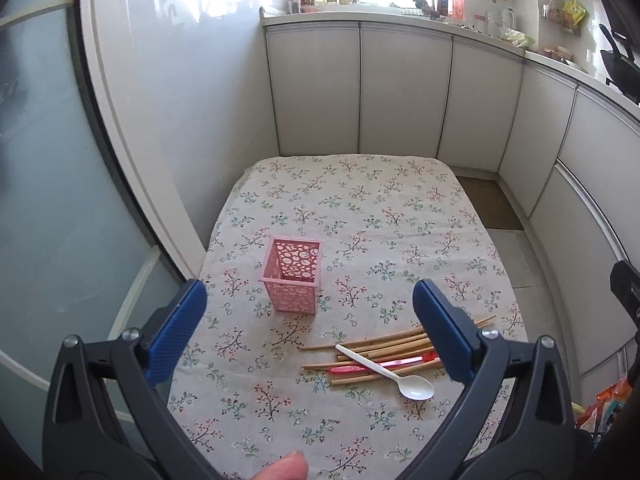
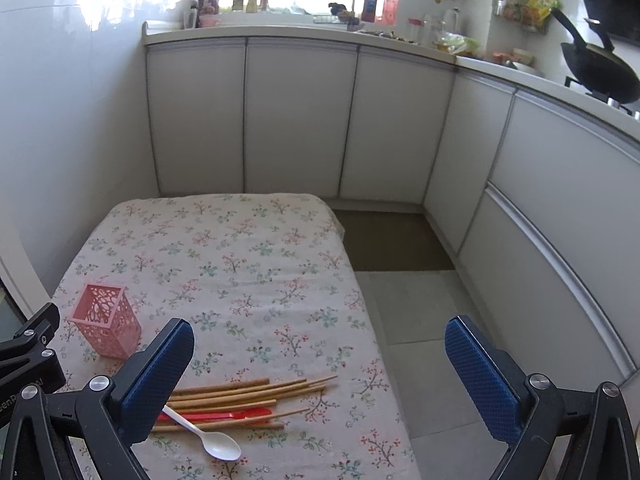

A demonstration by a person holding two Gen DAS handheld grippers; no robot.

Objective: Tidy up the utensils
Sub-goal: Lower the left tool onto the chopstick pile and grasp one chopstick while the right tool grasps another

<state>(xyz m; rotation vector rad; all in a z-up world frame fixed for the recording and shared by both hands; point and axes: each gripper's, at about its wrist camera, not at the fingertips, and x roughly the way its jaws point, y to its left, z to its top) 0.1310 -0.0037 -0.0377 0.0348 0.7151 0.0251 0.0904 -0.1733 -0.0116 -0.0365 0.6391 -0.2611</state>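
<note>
My left gripper (image 1: pixel 310 314) and right gripper (image 2: pixel 318 358), fingers released; chopsticks (image 2: pixel 240 396) lie left-right, spoon (image 2: pixel 204 432) bowl near-right; only the left view shows a thumb (image 1: pixel 286 468).

The desk (image 1: pixel 360 208) wears a soft, matt cloth with flowers. The pink basket (image 1: pixel 292 276) is plastic full of holes. The chopsticks (image 2: pixel 240 394) look like plain wood — the white spoon (image 2: pixel 208 436) is smooth, shiny plastic.
</note>
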